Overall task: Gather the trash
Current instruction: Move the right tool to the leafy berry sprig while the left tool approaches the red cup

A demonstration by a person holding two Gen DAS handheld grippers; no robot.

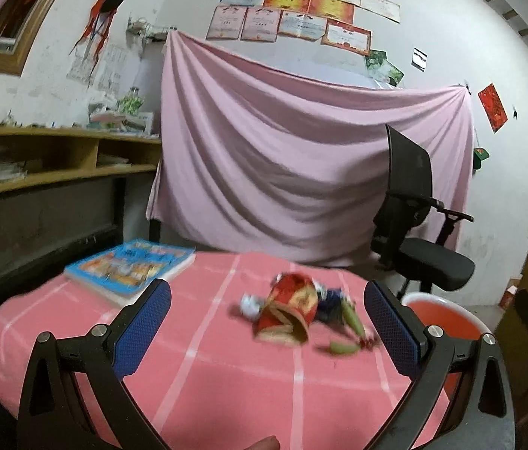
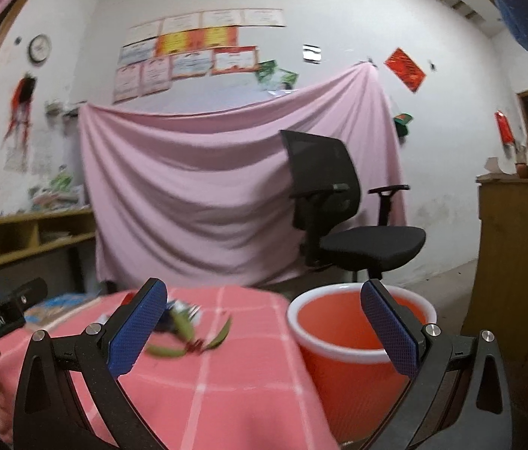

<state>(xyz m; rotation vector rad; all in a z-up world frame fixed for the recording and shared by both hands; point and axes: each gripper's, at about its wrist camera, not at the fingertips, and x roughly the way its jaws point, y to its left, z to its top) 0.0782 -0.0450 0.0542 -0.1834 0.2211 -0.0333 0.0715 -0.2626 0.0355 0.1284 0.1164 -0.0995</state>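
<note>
Both claws are spread wide and hold nothing. The left claw (image 1: 266, 332) hangs above the near part of the table (image 1: 226, 386), and between its two blue pads (image 1: 143, 332) there is only air; it touches nothing. The right claw (image 2: 264, 332) is also fully spread and empty. It is over the table's right edge, with its left finger above the cloth and its right finger in front of the bin (image 2: 342, 348).

The trash (image 1: 301, 313) lies in one small heap on the pink checked cloth, near the middle of the table. In it I see a red and gold wrapper (image 1: 290, 311), something dark blue behind it, a small white piece at its left side, and some green strips (image 2: 174, 350) with a little red bit at the side near the bin. The pictures are blurred, so I cannot tell more exactly what each piece is.

The bin is an orange bucket with a white rim. It stands just beside the table, at the right, lower than the table top. As much of its inside as I can see has nothing in it; the bottom is hidden.

A book (image 1: 130, 268) with a blue cover lies at the far left corner of the table, well apart from the trash.
</note>
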